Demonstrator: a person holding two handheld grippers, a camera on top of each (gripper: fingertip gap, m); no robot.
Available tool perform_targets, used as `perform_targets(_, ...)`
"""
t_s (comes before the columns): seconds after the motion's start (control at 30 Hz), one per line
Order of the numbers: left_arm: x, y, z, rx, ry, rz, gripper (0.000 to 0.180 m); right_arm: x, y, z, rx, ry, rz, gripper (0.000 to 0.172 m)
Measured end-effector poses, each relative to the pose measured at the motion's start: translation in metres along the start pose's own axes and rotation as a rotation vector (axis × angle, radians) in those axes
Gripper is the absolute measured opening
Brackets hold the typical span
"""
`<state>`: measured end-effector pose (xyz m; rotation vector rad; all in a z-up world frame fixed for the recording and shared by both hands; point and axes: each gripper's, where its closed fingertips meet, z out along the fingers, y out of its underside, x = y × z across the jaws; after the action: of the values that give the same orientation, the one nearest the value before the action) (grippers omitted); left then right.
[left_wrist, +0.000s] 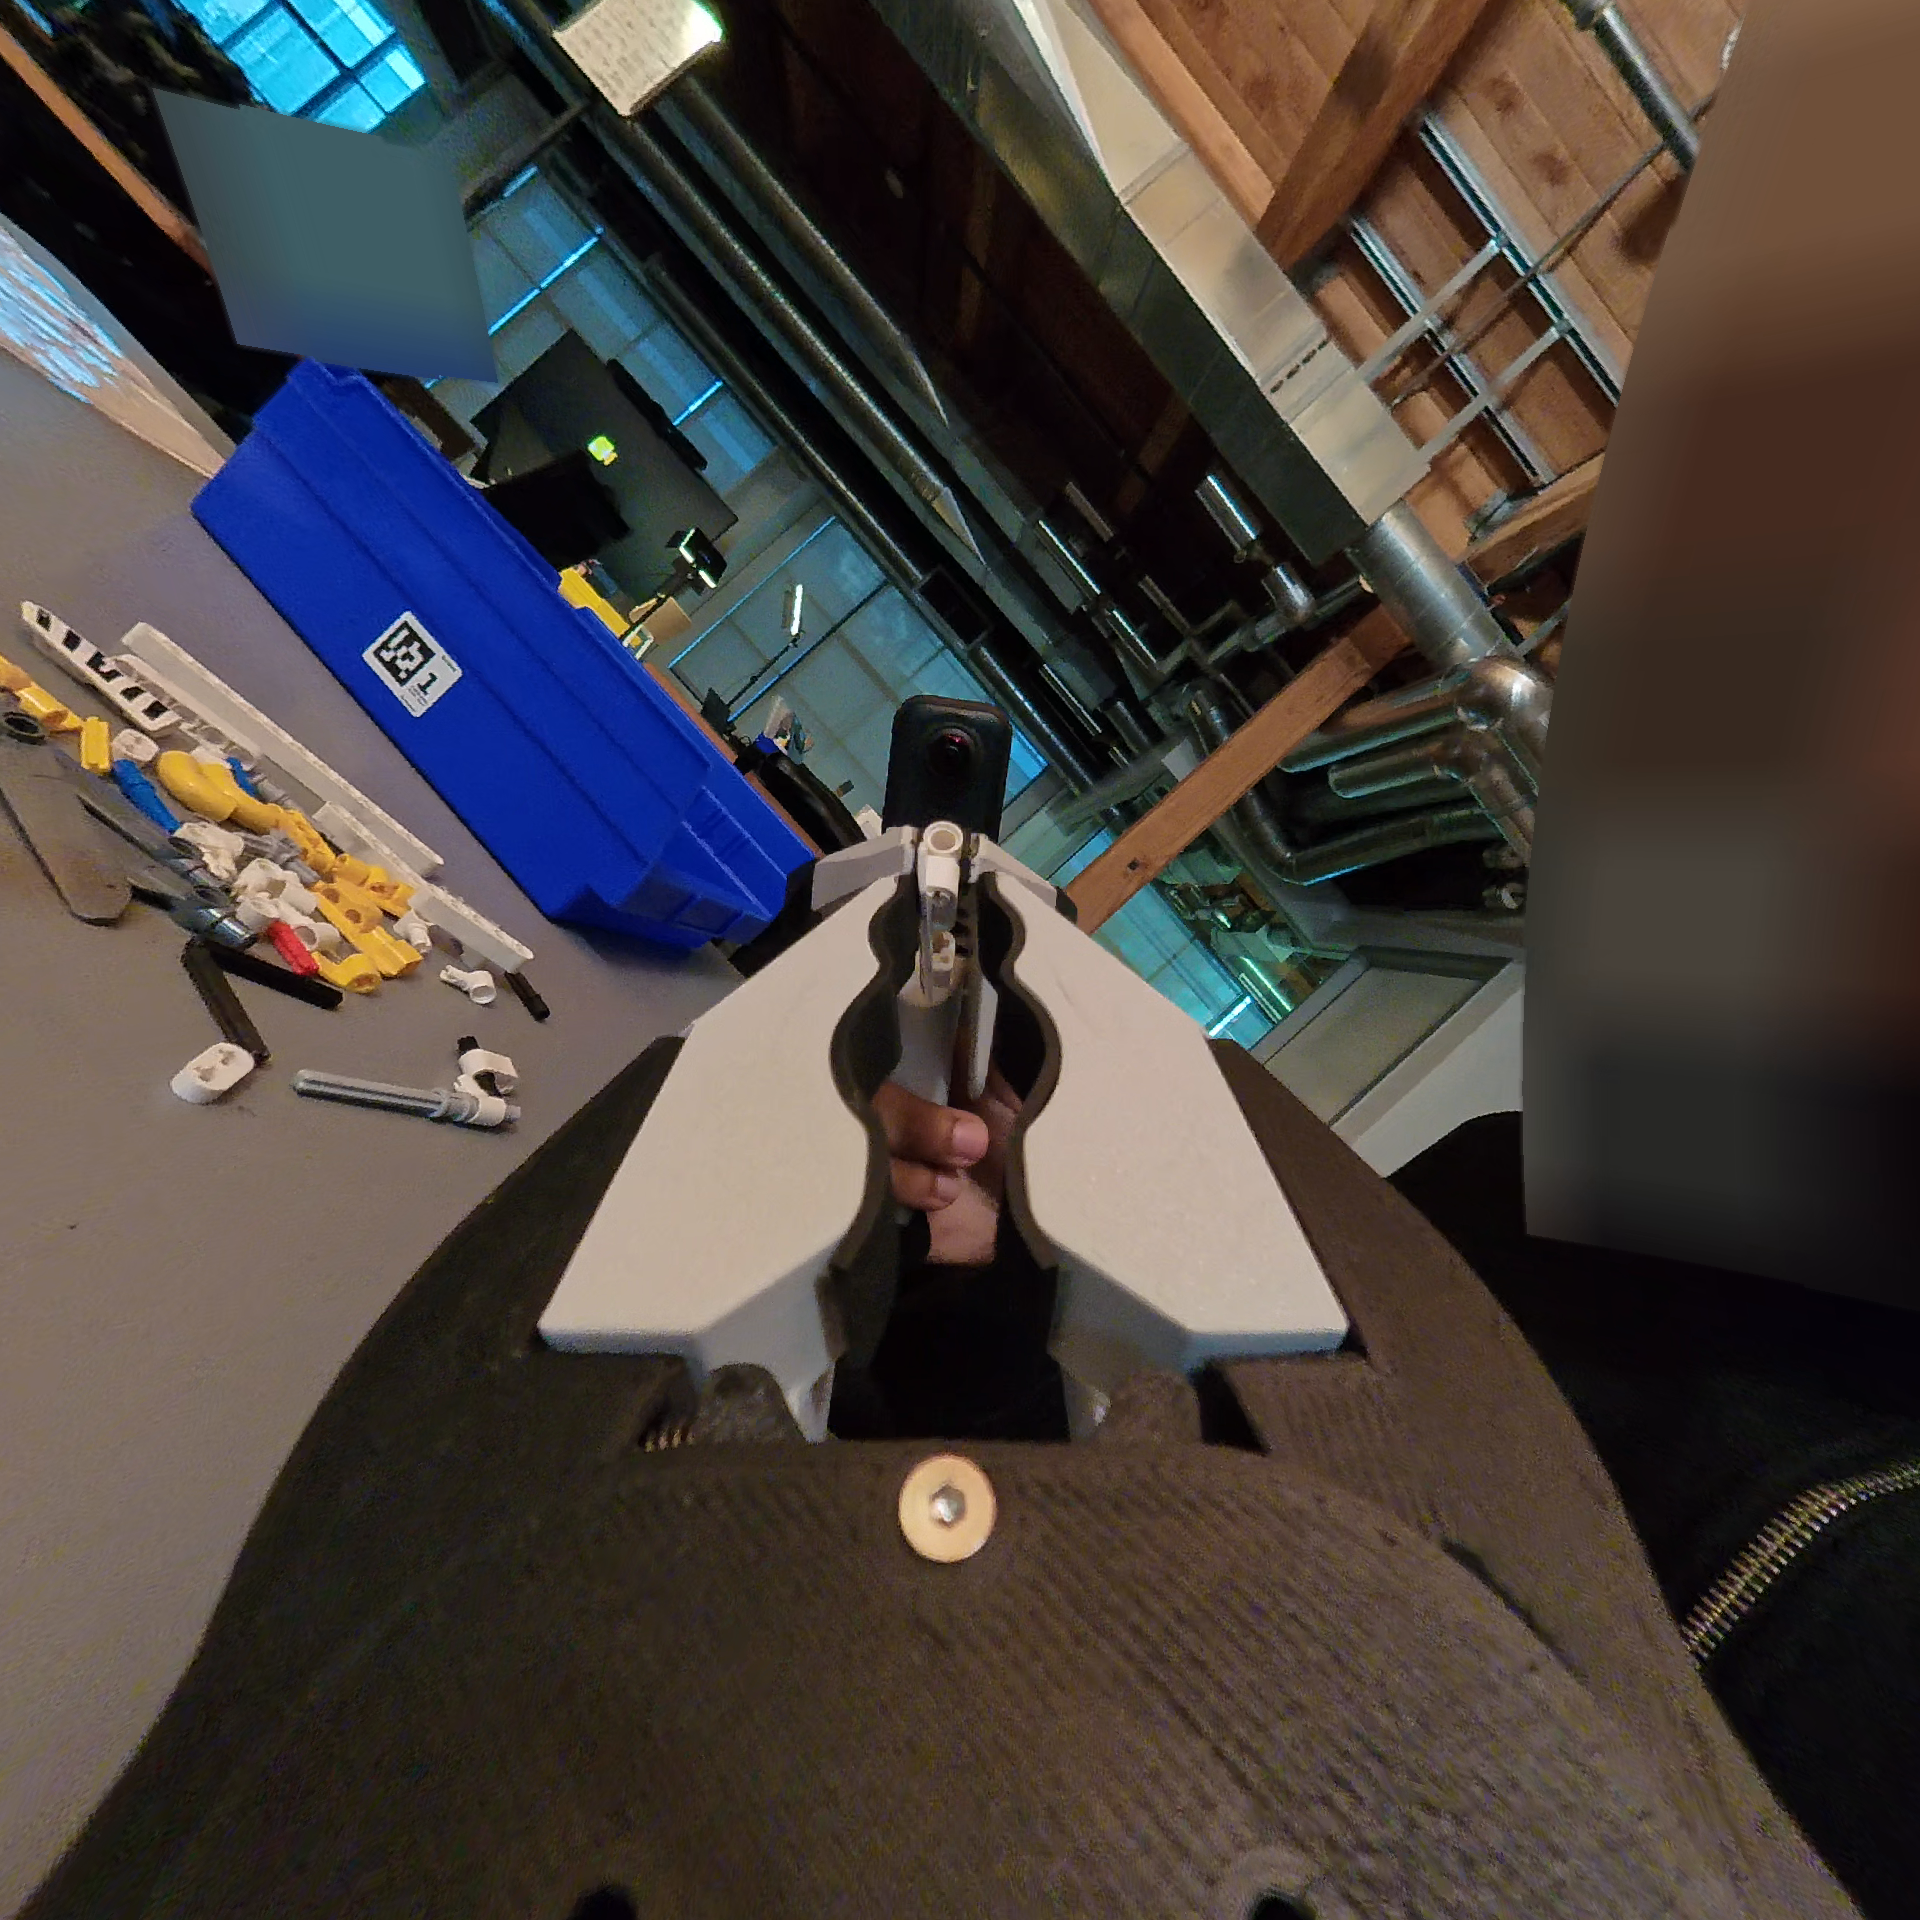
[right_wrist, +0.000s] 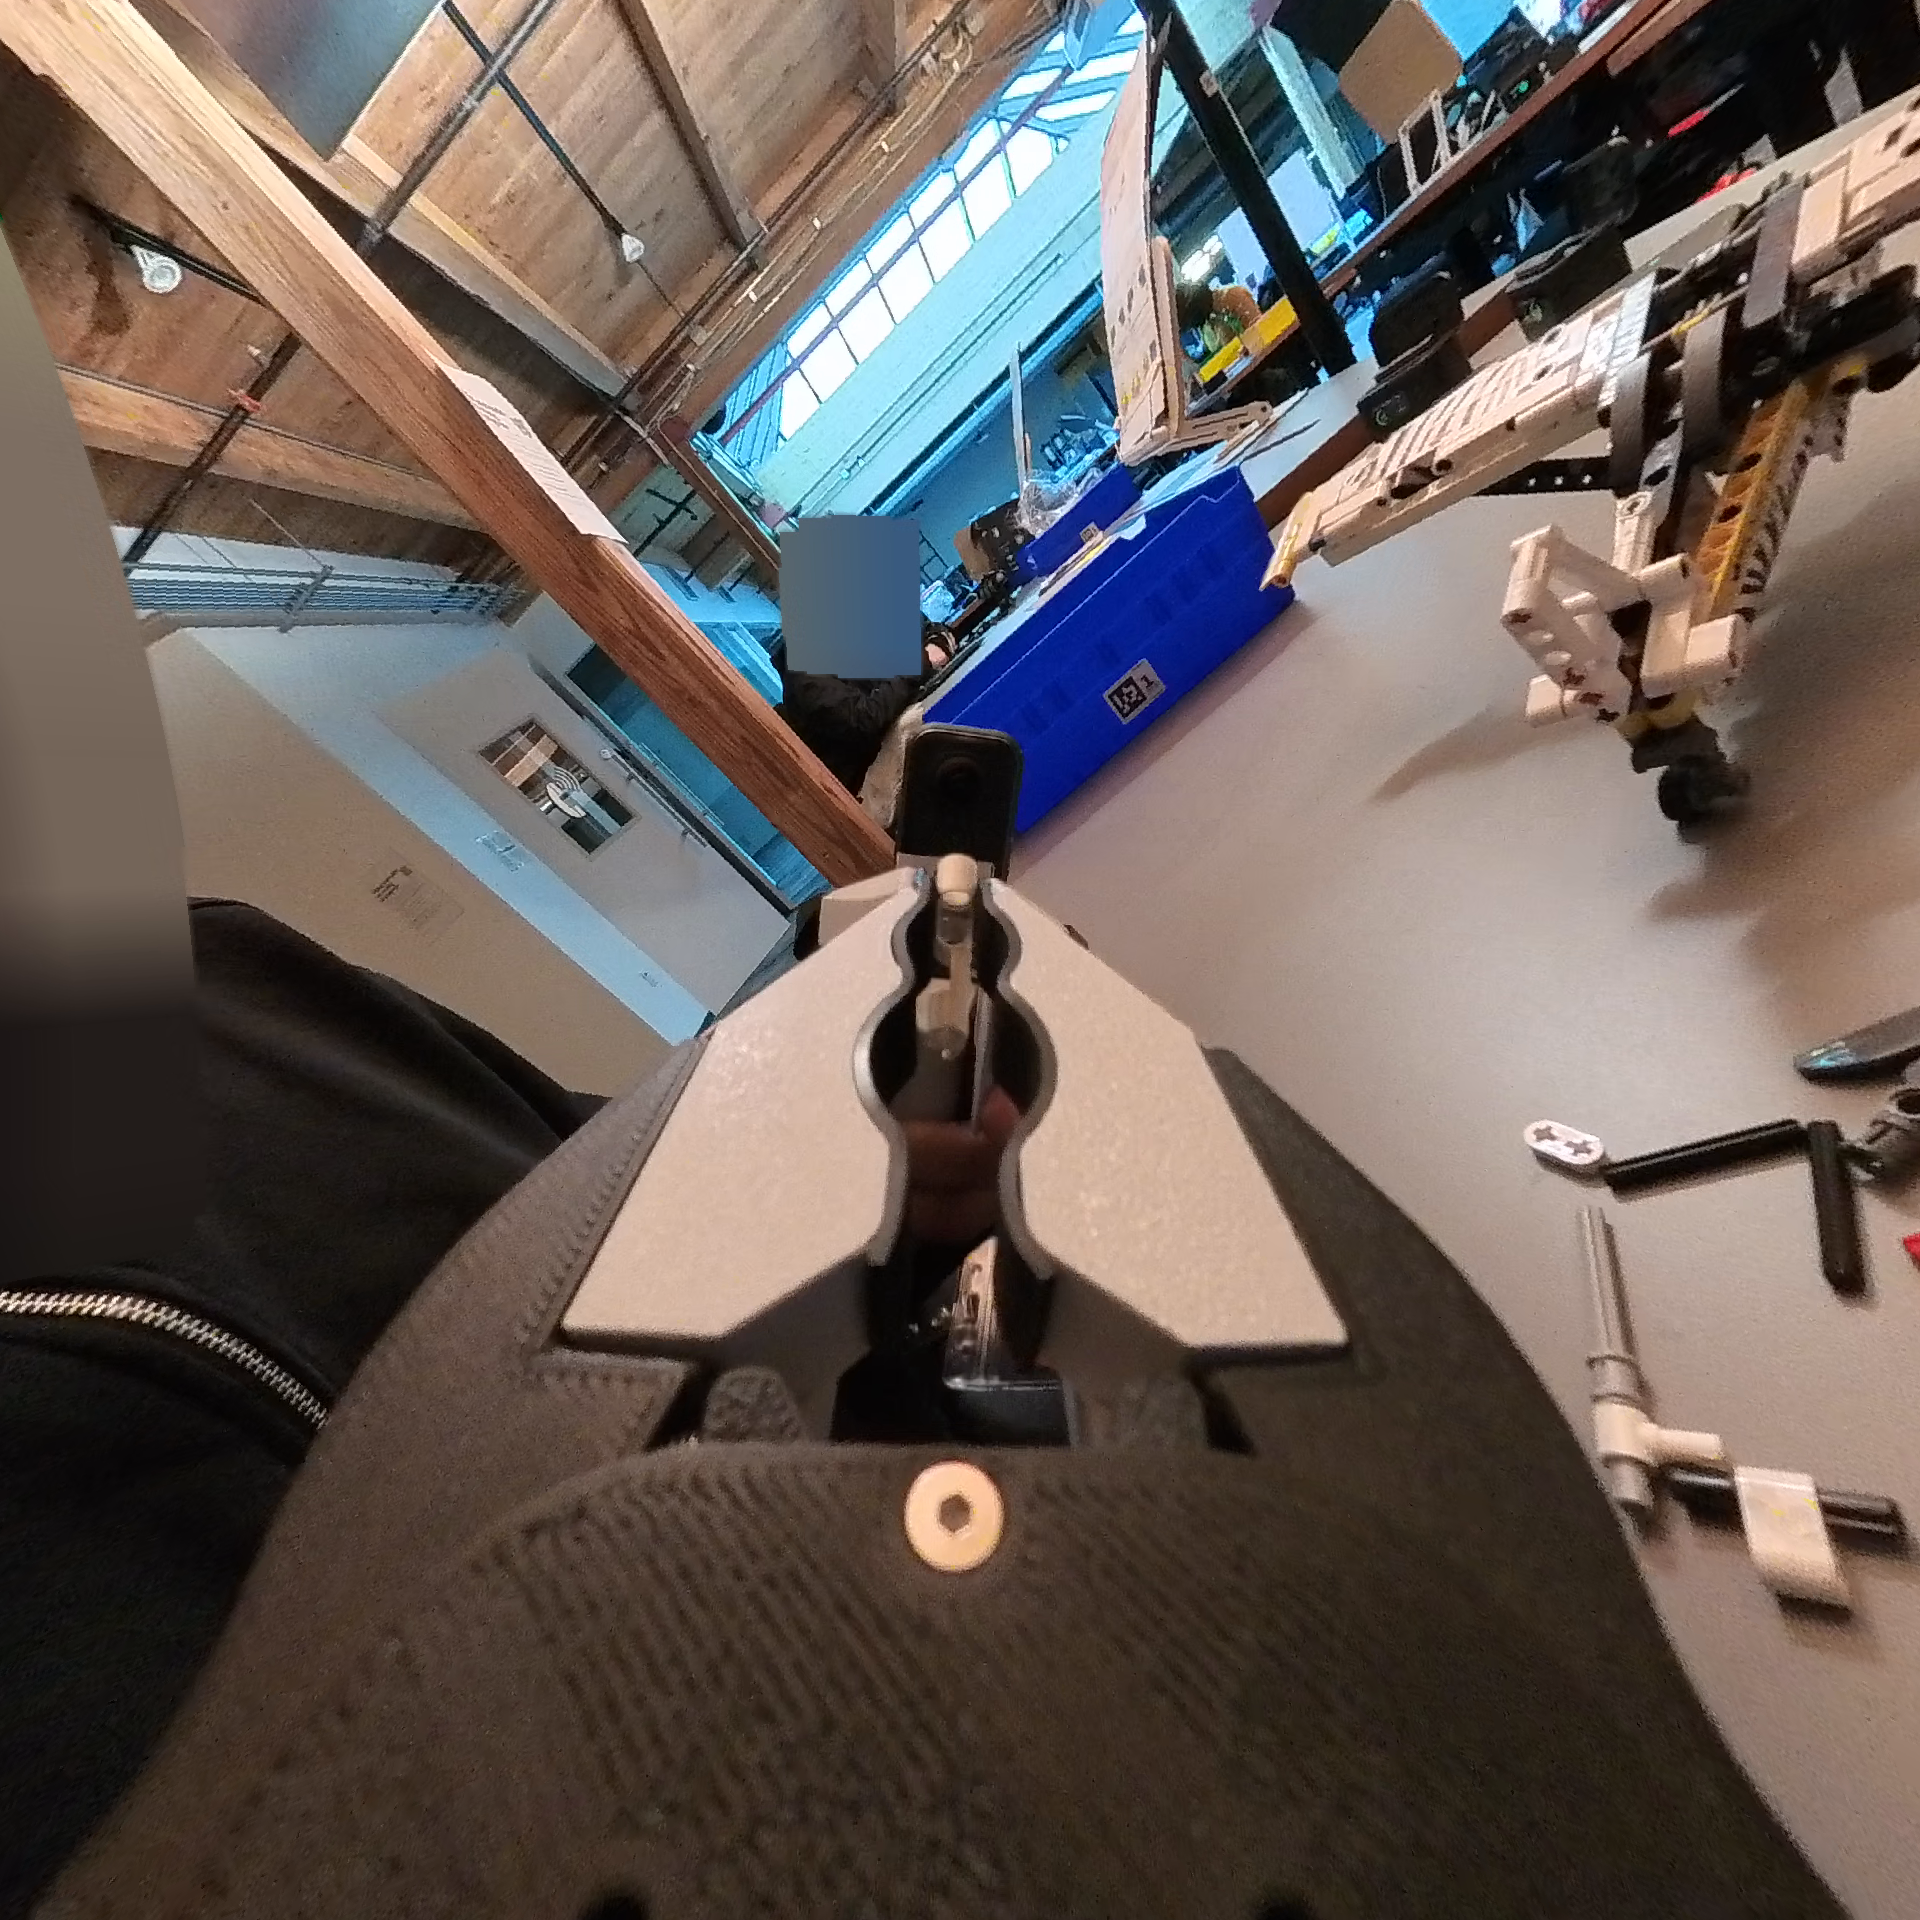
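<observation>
**Two hand-held grippers meet on a small white pin**

We see the left hand-held gripper clamped on a small white plastic connector, its round hollow end poking up between the pale fingertips. The right hand-held gripper is closed on a cream-tipped pin at its own fingertips. Each view shows the other gripper's black camera directly ahead, blocking what lies beyond the tips, and a person's fingers show through the slot below.

On the grey surface to the left lies a loose pile of yellow, white, blue and red plastic building parts, black axles and a grey axle with a white joint. A glossy blue plastic bin stands behind them, bearing a square black-and-white marker sticker.

In the right view a part-built white, black and yellow brick model stands on the surface, well apart from the grippers.
</observation>
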<state>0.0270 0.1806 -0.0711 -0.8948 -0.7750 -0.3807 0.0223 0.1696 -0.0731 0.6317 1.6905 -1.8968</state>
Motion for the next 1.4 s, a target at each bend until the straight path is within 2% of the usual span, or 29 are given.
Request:
perform_targets(0.4,0.0,0.008,0.002,-0.007,0.02,-0.042,0.004,-0.002,-0.002,0.0,0.028,-0.008,-0.012,0.005)
perform_targets(0.87,-0.005,0.007,-0.002,-0.038,-0.035,0.01,0.004,0.0,0.001,-0.003,0.005,0.0,-0.03,0.005)
perform_targets(0.97,-0.003,0.01,-0.002,-0.062,-0.041,0.046,0.003,0.004,0.004,-0.003,-0.015,0.017,-0.031,0.015)
perform_targets(1.07,-0.004,0.01,0.0,-0.067,-0.053,0.053,0.004,0.001,0.004,-0.003,-0.017,-0.002,-0.036,0.005)
perform_targets(1.33,-0.008,0.015,-0.001,-0.097,-0.063,0.036,0.004,0.001,0.008,-0.002,-0.038,0.002,-0.054,0.004)
perform_targets(1.4,-0.007,0.016,0.0,-0.099,-0.063,0.031,0.004,0.002,0.006,-0.003,-0.018,0.031,-0.108,0.004)
